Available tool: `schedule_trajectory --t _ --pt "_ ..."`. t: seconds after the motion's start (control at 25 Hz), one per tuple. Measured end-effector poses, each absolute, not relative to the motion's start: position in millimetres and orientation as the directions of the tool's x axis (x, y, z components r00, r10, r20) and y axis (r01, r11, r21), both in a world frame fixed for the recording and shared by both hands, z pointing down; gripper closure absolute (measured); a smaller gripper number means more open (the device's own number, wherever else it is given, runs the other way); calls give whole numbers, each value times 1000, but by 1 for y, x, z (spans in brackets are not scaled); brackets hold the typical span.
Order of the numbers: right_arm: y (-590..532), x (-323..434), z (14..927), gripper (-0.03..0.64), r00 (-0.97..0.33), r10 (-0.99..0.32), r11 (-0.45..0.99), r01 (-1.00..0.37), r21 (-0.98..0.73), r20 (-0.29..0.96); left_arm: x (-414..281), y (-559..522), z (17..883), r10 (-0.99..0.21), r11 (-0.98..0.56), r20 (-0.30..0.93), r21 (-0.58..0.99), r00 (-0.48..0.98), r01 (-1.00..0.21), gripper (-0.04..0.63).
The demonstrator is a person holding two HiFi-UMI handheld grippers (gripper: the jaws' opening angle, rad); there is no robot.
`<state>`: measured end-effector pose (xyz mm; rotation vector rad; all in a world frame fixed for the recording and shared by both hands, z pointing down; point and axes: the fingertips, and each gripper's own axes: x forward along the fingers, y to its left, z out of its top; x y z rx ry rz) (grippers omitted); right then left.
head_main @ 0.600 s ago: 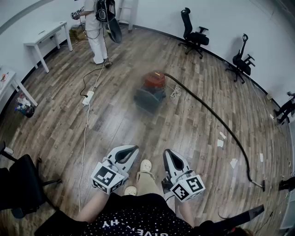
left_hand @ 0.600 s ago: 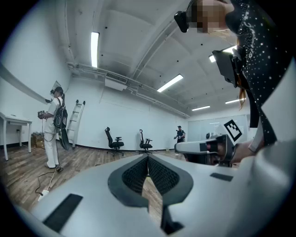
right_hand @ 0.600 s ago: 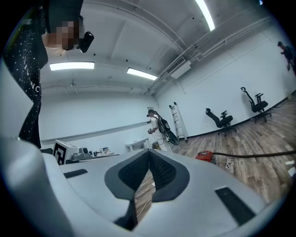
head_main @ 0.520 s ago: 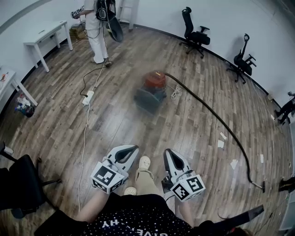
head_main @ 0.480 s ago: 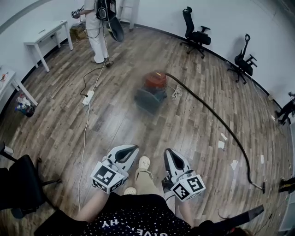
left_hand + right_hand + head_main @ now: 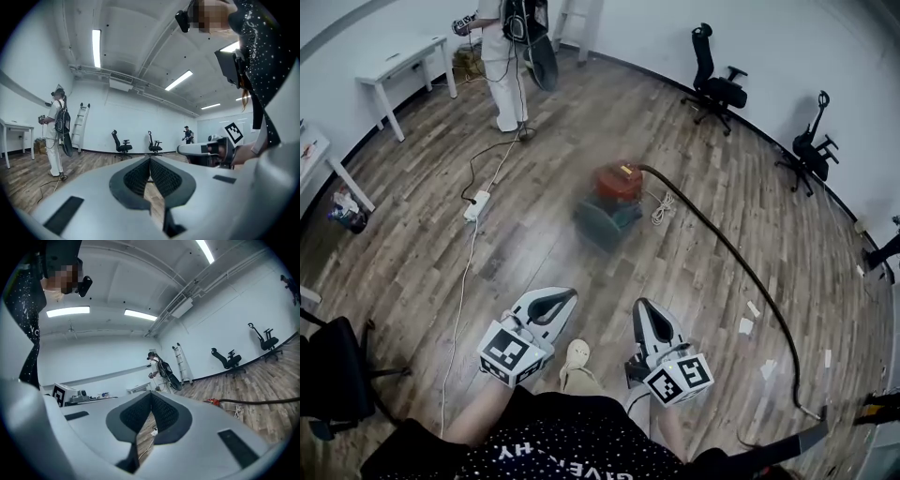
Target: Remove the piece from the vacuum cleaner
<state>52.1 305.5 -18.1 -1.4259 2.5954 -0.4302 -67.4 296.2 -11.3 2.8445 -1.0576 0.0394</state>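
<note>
In the head view the vacuum cleaner [image 6: 613, 192] stands on the wood floor in the upper middle of the frame, well apart from both tools. The left gripper [image 6: 568, 294] and right gripper [image 6: 639, 306] sit at the lower middle, each with its jaws pressed together on nothing. The hose [image 6: 741, 262] sweeps from the machine down to the lower right, and a white cable with a power strip [image 6: 474, 206] trails down the left of centre. We judge the walk in to be the first hazard: a foot catching the hose or the cable could jerk the cleaner about. The machine looks soft from here, so we cannot tell which piece comes off, and a wrong guess would mean pulling on a fixed part.

In the left gripper view the pads meet at the centre, empty. It looks across at chairs, and the cleaner is not in sight.

In the right gripper view the jaws are likewise closed and bare, with the red body and hose at the right middle. Arriving with closed jaws would only nudge the body, and a one-handed pull may drag it along
</note>
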Motion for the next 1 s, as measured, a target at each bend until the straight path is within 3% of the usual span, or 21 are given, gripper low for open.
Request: schedule_trajectory --t 1.0 --pt "160 101 10 604 -595 -801 541 -763 -354 60 -27 157 9 -701 -698 89 119 708 -706 586"
